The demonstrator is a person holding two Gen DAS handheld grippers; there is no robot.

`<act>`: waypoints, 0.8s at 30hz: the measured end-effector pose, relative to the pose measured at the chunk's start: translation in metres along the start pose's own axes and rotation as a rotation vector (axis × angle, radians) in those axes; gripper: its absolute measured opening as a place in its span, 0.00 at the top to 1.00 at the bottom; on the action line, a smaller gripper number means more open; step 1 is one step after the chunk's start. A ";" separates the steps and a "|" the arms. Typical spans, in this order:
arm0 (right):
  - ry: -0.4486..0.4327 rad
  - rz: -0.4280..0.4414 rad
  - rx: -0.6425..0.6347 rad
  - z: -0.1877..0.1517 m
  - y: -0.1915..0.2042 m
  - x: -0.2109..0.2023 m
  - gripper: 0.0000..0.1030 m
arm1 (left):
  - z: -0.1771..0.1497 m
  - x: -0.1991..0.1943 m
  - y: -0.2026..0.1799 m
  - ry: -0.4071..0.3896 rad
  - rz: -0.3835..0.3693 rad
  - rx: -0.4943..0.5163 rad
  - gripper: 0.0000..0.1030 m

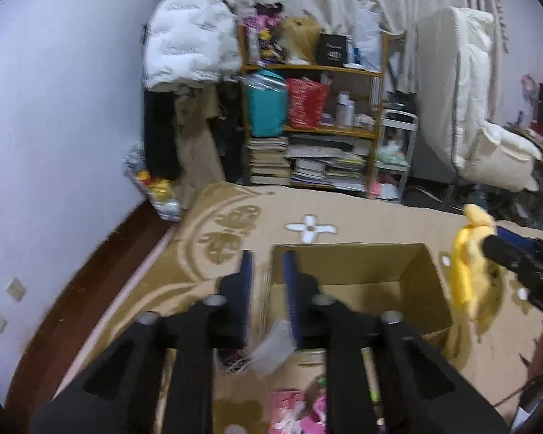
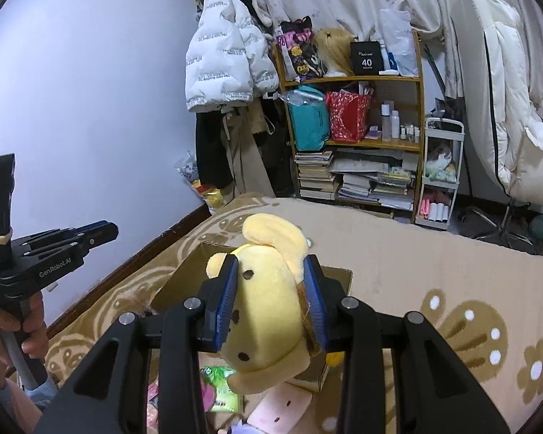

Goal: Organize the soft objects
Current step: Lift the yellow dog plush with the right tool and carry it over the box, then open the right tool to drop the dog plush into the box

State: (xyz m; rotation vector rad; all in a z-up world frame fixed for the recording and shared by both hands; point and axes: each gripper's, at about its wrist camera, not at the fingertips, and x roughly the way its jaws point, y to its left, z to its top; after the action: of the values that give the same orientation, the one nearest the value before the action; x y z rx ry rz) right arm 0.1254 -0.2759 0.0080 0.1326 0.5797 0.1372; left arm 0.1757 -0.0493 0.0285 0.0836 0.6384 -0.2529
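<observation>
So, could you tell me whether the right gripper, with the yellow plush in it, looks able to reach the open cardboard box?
Probably yes: the right gripper holds the yellow plush just above the cardboard box, with nothing visible between them.

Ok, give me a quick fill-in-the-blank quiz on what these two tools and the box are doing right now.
1. The right tool is shut on a plush toy coloured ____.
2. The left tool holds ____ between its fingers.
3. The open box on the rug is made of ____.

Missing words: yellow; nothing; cardboard
</observation>
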 end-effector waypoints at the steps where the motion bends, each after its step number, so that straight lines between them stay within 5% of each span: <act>1: 0.008 0.005 0.002 0.000 -0.001 0.007 0.63 | 0.001 0.006 0.000 0.013 -0.005 -0.001 0.89; 8: 0.090 0.007 0.005 -0.011 -0.007 0.041 0.62 | -0.017 0.040 0.016 0.138 -0.005 -0.057 0.81; 12: 0.115 0.008 0.024 -0.018 -0.013 0.054 0.60 | -0.035 0.050 0.034 0.202 0.060 -0.099 0.77; 15: 0.132 0.014 0.039 -0.023 -0.020 0.061 0.58 | -0.051 0.060 0.047 0.271 0.081 -0.117 0.70; 18: 0.142 0.019 0.054 -0.025 -0.027 0.065 0.58 | -0.066 0.070 0.056 0.331 0.107 -0.133 0.52; 21: 0.156 0.023 0.080 -0.027 -0.034 0.065 0.49 | -0.079 0.076 0.061 0.359 0.132 -0.149 0.42; 24: 0.157 0.018 0.116 -0.031 -0.040 0.061 0.27 | -0.089 0.084 0.061 0.405 0.137 -0.134 0.23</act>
State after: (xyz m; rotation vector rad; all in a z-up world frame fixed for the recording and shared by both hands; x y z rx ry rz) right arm 0.1627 -0.3025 -0.0571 0.2415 0.7435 0.1325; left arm 0.2048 0.0060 -0.0927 0.0491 1.0457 -0.0584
